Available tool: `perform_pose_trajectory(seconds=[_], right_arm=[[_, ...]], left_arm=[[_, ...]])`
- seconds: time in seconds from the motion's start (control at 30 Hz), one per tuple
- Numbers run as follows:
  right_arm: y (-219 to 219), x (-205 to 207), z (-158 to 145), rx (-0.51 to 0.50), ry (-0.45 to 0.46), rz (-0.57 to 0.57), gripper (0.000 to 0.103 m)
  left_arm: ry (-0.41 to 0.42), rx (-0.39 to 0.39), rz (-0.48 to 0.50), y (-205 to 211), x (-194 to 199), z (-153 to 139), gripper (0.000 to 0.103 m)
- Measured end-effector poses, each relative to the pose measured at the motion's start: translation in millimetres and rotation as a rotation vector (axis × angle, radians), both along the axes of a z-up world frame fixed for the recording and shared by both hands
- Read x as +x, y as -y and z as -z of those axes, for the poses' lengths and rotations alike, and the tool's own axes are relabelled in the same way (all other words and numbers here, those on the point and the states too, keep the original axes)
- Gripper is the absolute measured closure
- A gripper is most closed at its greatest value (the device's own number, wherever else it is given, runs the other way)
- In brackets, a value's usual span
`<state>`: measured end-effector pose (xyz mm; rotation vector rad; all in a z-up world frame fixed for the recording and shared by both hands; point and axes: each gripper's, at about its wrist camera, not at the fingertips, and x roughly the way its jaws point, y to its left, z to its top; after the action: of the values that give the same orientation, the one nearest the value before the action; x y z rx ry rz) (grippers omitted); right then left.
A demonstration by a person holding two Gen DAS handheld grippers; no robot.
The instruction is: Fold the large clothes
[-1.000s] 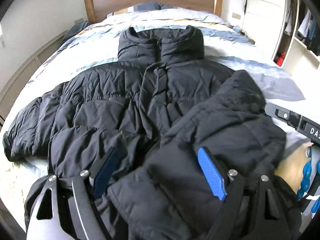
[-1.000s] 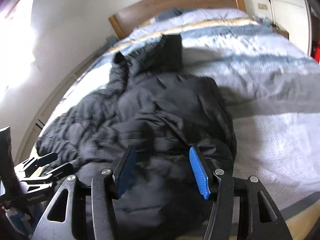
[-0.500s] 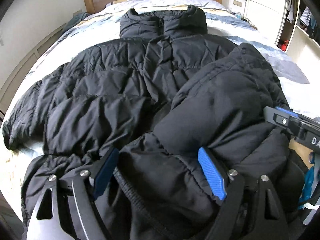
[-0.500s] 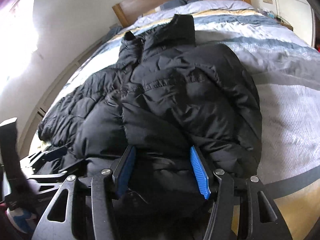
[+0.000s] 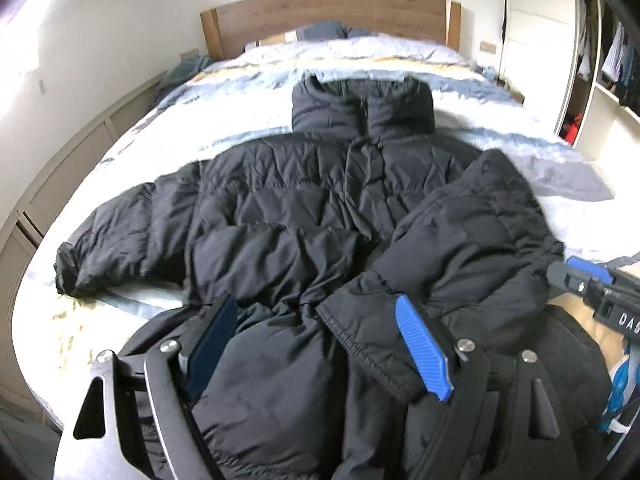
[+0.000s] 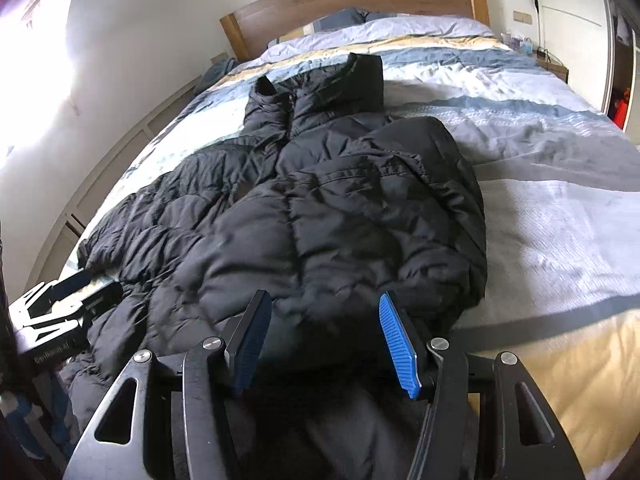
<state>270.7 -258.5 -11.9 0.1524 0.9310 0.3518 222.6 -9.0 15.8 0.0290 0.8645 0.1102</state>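
Note:
A black puffer jacket (image 5: 320, 208) lies front up on the bed, collar (image 5: 362, 106) toward the headboard. One sleeve (image 5: 120, 240) stretches out to the left. The other sleeve (image 5: 472, 240) is folded over the body, its cuff (image 5: 360, 344) beside a blue pad. My left gripper (image 5: 318, 348) is shut on the bottom hem, and fabric bulges between its fingers. My right gripper (image 6: 324, 340) holds the hem of the jacket (image 6: 340, 220) further right, with dark fabric filling its jaws. Each gripper shows in the other's view: the right gripper (image 5: 592, 288) and the left gripper (image 6: 60, 308).
The bed carries a striped quilt (image 5: 180, 132) and has a wooden headboard (image 5: 328, 16). A panelled wall (image 5: 80, 148) runs along the left. Open wardrobe shelves (image 5: 608, 92) stand at the right. Bare quilt (image 6: 560, 220) lies right of the jacket.
Both grippers have drawn back from the headboard and risen a little, so the jacket looks farther off. The folded sleeve's cuff now lies by the left gripper's right pad.

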Motion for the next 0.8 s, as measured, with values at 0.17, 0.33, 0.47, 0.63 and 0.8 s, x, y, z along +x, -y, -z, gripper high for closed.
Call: perform_pose_trajectory(seconds=[0.17, 0.33, 0.47, 0.63, 0.8], right_arm=[[-4.1, -31.3, -18.7, -0.002, 0.027, 0.02, 0.047], [-4.0, -62.4, -39.7, 0.005, 0.062, 0.061, 0.045], [-1.4, -85.9, -53.9, 0.009, 0.086, 0.091, 0.043], [3.7, -109.1, -66.8, 0.004, 0.107, 0.126, 0.043], [10.9, -130.9, -79.9, -0.004, 0.135, 0.167, 0.031]], left_arm=[[0.054, -0.028, 0.011, -14.8, -29.6, -20.9, 0.022], [0.098, -0.068, 0.007, -33.6, -56.8, -35.0, 0.022], [0.131, -0.089, 0.005, -45.7, -76.8, -44.6, 0.022], [0.167, -0.106, 0.002, -54.9, -98.6, -51.8, 0.022], [0.196, -0.118, 0.004, -61.4, -117.2, -59.4, 0.022]])
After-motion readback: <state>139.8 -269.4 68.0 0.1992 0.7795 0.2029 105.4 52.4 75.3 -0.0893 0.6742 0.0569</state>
